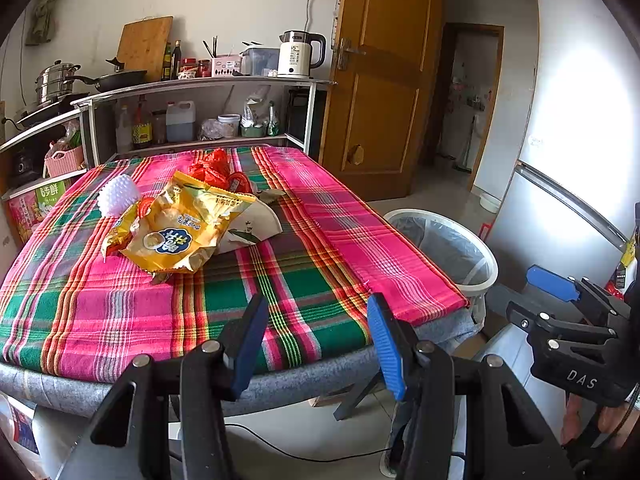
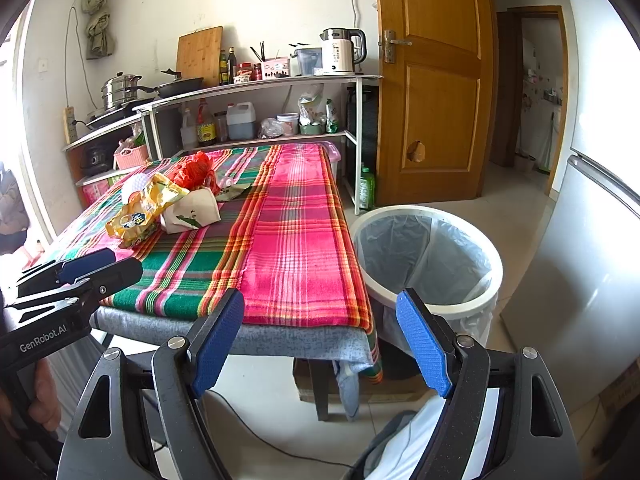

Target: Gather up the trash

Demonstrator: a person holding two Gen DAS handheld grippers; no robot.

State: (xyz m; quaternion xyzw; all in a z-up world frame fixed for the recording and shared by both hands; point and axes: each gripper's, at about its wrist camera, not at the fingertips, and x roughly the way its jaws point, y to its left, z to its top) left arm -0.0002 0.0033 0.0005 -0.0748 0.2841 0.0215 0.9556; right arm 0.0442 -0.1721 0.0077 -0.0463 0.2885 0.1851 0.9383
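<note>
The left gripper (image 1: 318,344) and right gripper (image 2: 320,340) are held spread and unloaded at the table's near edge; the yellow snack bag (image 1: 180,228) is seen mid-table, well beyond both; the lined bin (image 2: 428,256) is placed beside the table.

White kettle (image 2: 343,50) on shelf (image 2: 280,80) beside wooden door (image 2: 436,80)

White letters "DAS" stand on the black body of the right gripper (image 1: 554,284), seen from the left wrist camera. "GenRobot.AI" is printed in white on the black body of the left gripper (image 2: 86,262), seen from the right wrist camera. The white electric kettle (image 1: 298,55) on the shelf carries a small "65" mark. The crumpled yellow snack bag (image 1: 180,226) bears Chinese characters, too distorted to read surely.
</note>
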